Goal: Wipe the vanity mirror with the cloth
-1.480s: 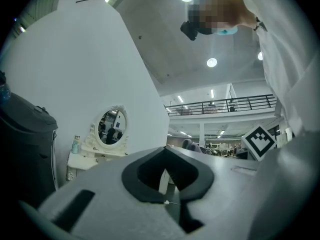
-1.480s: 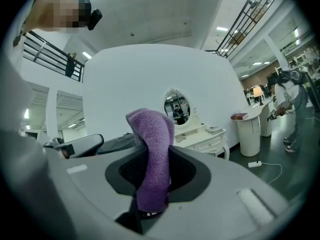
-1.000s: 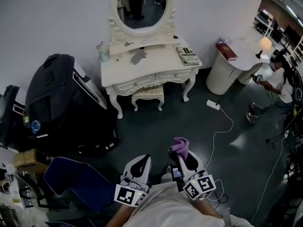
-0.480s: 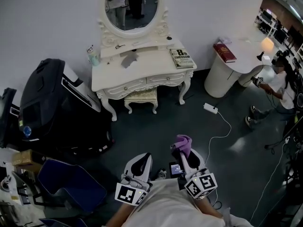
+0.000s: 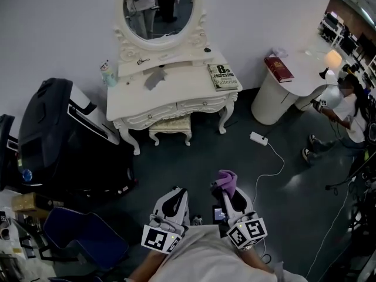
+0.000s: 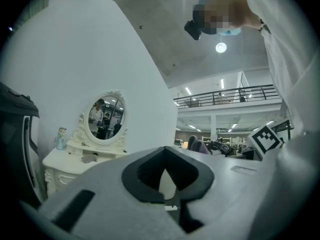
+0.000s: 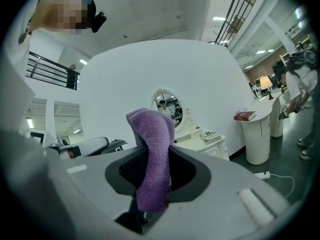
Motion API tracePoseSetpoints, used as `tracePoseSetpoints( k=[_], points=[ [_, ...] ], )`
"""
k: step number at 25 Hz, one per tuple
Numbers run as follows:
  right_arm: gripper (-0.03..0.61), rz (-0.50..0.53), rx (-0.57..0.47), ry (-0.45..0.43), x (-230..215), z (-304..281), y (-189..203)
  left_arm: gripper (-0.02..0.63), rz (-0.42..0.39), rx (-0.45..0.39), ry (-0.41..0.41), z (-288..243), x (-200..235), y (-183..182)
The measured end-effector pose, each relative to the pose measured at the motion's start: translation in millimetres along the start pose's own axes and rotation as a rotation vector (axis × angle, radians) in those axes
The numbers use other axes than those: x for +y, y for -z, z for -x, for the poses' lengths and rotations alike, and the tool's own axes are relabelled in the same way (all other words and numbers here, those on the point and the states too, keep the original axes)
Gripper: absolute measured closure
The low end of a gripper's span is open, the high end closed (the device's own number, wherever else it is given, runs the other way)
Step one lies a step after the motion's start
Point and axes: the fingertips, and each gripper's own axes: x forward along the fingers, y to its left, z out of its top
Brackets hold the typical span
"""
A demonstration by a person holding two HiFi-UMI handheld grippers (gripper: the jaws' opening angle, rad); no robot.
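Dark open floor (image 5: 194,157) is stretching between the person and the white dressing table (image 5: 170,96), which is standing against the wall with the oval mirror (image 5: 157,7) well away from both grippers. On the table's right edge a book (image 5: 222,76) is showing a large "8" and what looks like "confession". A power strip (image 5: 258,138) and its cable are lying on the floor to the right. The right gripper (image 5: 228,194) is pinching the purple cloth (image 5: 224,180) between its jaws. The left gripper (image 5: 173,194) is holding its jaws together, empty.
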Motion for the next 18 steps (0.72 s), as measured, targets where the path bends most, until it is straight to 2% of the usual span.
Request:
tracePoseSetpoints(
  k=[8, 18],
  points=[
    [0.471, -0.009, -0.029, 0.106, -42.0, -64.1, -41.0, 0.606, 0.005, 0.004, 0.105, -87.0, 41.9, -14.5],
    [0.471, 0.006, -0.055, 0.12, -40.7, -190.5, -67.6, 0.606, 0.015, -0.028, 0.114, -152.5, 157.6, -39.4]
  ],
)
